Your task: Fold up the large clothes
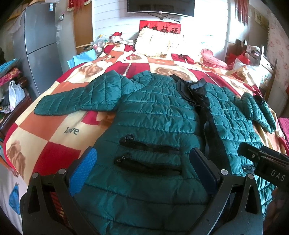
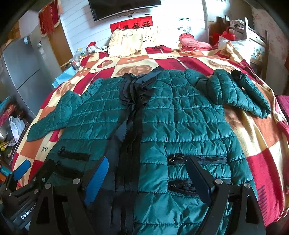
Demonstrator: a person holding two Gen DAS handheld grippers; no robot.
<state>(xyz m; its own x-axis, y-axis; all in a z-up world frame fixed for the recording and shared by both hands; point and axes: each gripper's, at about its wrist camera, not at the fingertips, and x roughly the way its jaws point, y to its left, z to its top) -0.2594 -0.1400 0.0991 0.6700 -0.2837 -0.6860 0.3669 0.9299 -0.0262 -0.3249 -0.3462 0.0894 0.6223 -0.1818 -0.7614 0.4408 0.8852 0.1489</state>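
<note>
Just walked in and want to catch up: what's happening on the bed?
A person holds a two-finger tool in each hand over a green quilted jacket spread front-up on the patchwork blanket. Both the left tool and right tool are open near the hem, gripping nothing. No fold shows yet.

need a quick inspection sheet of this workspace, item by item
surface: bed under a red, orange and cream checked blanket, printed "love".
job's things: green quilted jacket lies front up, unfolded; one sleeve is spread out, the other sleeve is bent over.
clutter: cream pillow, pink cushion and plush toy sit at the bed's head.
grippers: left claw is open over the jacket's pockets; right claw is open near the hem, holding nothing.
cables: a cord hangs under the wall TV.
surroundings: grey fridge, white bag, wooden chair.
</note>
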